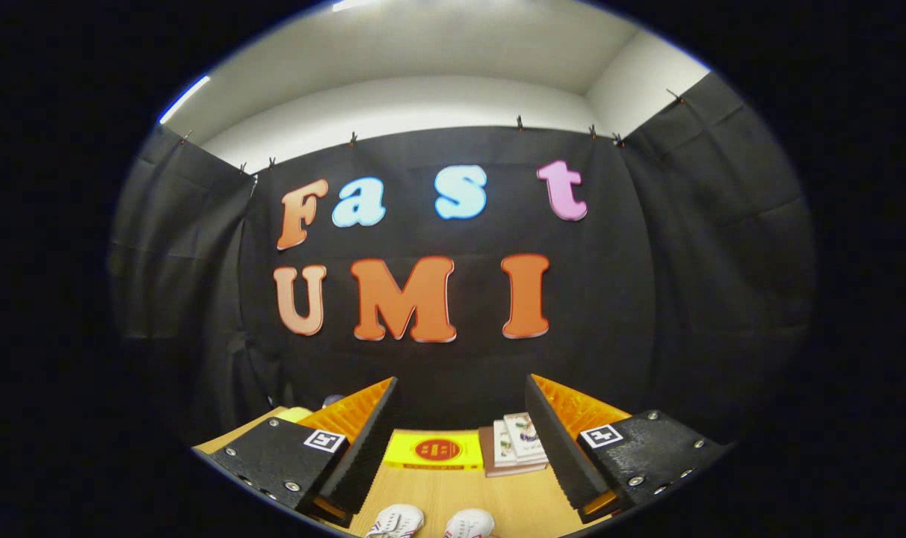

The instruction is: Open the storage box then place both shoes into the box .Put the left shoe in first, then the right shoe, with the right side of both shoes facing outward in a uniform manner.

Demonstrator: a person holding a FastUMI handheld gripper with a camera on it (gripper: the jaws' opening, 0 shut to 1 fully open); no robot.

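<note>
tongs (462, 418) held level, fingers apart (gripping nothing), above two shoes (432, 522).

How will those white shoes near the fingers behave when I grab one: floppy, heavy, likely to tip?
Only the toes of the white shoes show, between the open tool fingers and untouched. They look like soft fabric sneakers, so probably light, with an upper that gives under pressure. Flat soles on the wooden table suggest they'd slide rather than roll.
</note>
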